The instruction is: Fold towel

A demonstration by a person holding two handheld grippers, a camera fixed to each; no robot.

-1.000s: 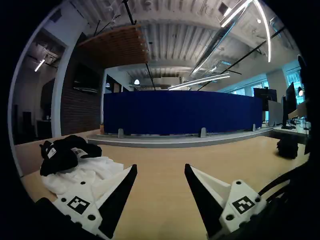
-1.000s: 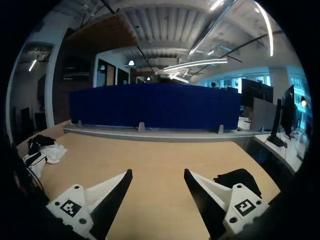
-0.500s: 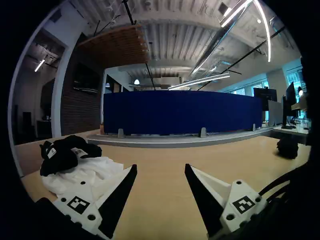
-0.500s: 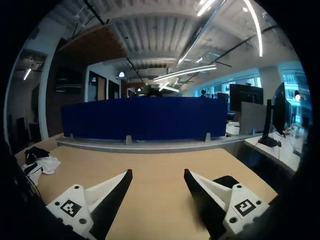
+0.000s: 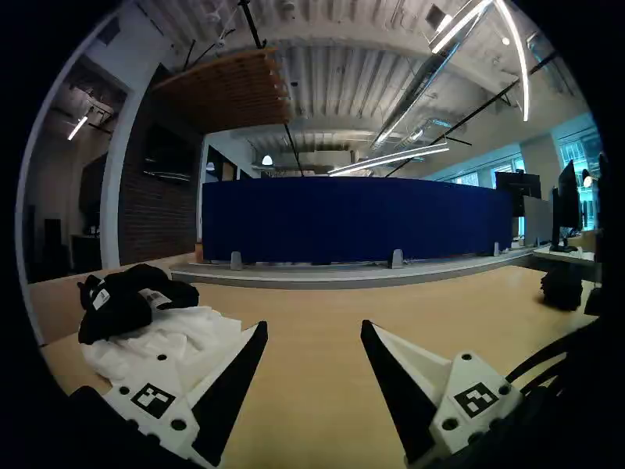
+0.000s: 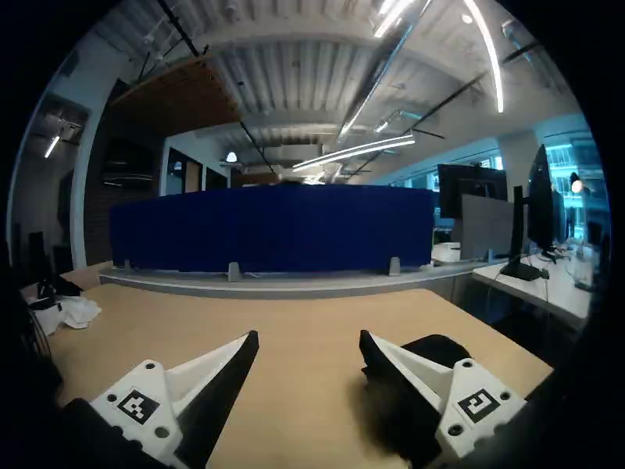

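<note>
Both finger pairs gape empty; black towel (image 6: 433, 344) lies just right of right gripper (image 6: 308, 334), far from left gripper (image 5: 313, 324).

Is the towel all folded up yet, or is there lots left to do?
Not started yet. The white towel lies crumpled on the table with a black cloth partly on it. The left gripper and right gripper are both open and hold nothing. Left to do: pick up the towel, spread it and fold it.
</note>
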